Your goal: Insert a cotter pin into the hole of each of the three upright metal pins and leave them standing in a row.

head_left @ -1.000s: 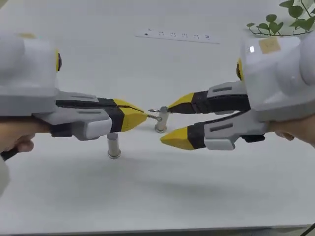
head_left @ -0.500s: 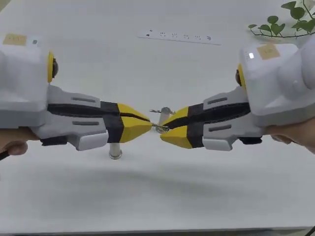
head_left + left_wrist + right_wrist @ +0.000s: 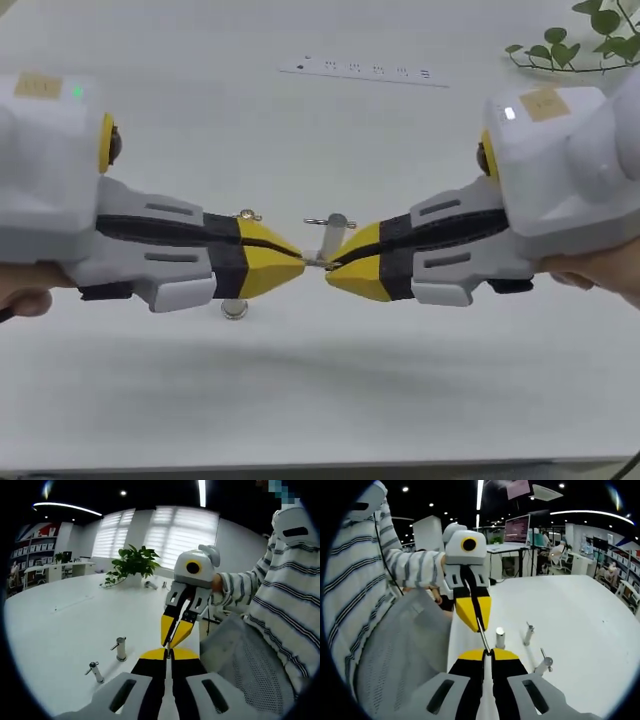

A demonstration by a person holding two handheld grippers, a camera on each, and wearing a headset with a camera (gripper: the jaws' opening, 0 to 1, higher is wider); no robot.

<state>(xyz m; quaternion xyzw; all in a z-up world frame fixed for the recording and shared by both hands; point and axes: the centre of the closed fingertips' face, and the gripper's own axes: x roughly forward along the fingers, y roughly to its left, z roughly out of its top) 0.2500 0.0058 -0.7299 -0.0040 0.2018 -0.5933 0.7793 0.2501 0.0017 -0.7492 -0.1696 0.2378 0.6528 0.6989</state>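
Right gripper view catches three upright metal pins (image 3: 500, 637); left gripper view, two. Left gripper (image 3: 298, 265) and right gripper (image 3: 330, 268), jaws closed, both pinch one cotter pin (image 3: 482, 632).

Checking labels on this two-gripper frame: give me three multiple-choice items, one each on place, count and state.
1. Where is the loose thin silver cotter pin?
A. lying untouched
B. between the tips of both grippers
C. already pushed through a hole

2. How many upright silver metal pins stand in the right gripper view?
A. one
B. two
C. three

3. How do the jaws of the left gripper and the right gripper stand?
A. both shut
B. both wide open
C. one shut, one open

Key:
1 B, the cotter pin runs from one pair of yellow tips to the other.
2 C, one bare and two with a cotter pin through them.
3 A, each pair is closed on an end of the cotter pin.
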